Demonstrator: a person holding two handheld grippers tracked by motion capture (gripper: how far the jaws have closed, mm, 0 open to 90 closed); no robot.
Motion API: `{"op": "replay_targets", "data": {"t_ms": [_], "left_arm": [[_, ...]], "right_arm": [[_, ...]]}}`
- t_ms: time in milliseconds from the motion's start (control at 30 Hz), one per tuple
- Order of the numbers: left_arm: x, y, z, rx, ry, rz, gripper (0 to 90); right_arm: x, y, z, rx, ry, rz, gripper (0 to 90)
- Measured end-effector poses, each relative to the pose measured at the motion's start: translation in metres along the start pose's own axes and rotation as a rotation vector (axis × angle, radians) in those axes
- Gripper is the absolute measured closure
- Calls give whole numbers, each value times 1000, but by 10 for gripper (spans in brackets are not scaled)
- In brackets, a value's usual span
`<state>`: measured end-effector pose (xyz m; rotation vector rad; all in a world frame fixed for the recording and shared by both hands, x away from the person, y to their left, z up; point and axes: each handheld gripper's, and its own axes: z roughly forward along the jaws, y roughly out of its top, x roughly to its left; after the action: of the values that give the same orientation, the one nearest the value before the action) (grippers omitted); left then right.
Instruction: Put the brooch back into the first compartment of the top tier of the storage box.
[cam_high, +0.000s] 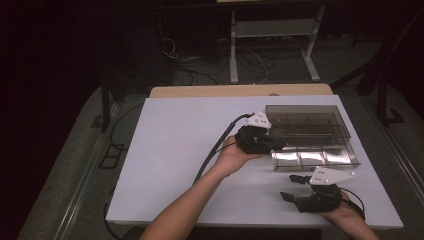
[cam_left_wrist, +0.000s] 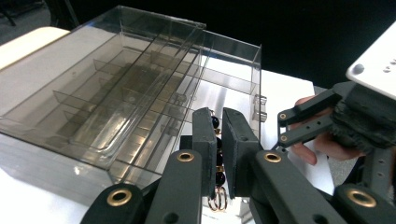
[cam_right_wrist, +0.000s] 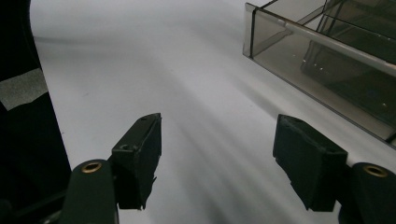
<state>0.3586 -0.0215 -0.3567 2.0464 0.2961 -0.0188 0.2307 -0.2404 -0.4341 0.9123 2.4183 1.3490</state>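
We see one clear box (cam_high: 310, 125) on the tabletop (cam_high: 175, 150) and two grippers. Our left gripper (cam_left_wrist: 217, 140) is clamped on one beaded bracelet (cam_left_wrist: 216, 163) beside the box; our right gripper (cam_right_wrist: 217, 158) hangs half-open, holding nothing.

Black left gripper (cam_high: 272, 145) — brass screws, grey three-cornered plate, black cable; bare forearms.

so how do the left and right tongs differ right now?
Left tongs are shut on a beaded string; right tongs stand open with nothing between them. Left tongs sit at the clear box, by its open drawer; right tongs sit apart from it over bare table, near the front edge. Both have black jaws and a hand behind them.
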Motion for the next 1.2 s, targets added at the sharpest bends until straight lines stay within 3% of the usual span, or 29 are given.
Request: {"op": "replay_targets", "data": {"t_ms": [300,333,400,800,1200], "left_arm": [[0,-4,27,52,-20,-12,818],[0,-5,29,55,-9,-13,748],[1,-6,28,48,-7,-17,698],[4,-7,-2,2,6,-41,531],[8,-30,-33,6,45,-55,403]], "right_arm": [[0,0,0,-1,0,-2,318],[0,0,0,-2,0,-4,318],[0,0,-1,-4,0,-4,318],[0,1,0,-2,3,-6,318],[0,1,0,-1,5,-8,318]]}}
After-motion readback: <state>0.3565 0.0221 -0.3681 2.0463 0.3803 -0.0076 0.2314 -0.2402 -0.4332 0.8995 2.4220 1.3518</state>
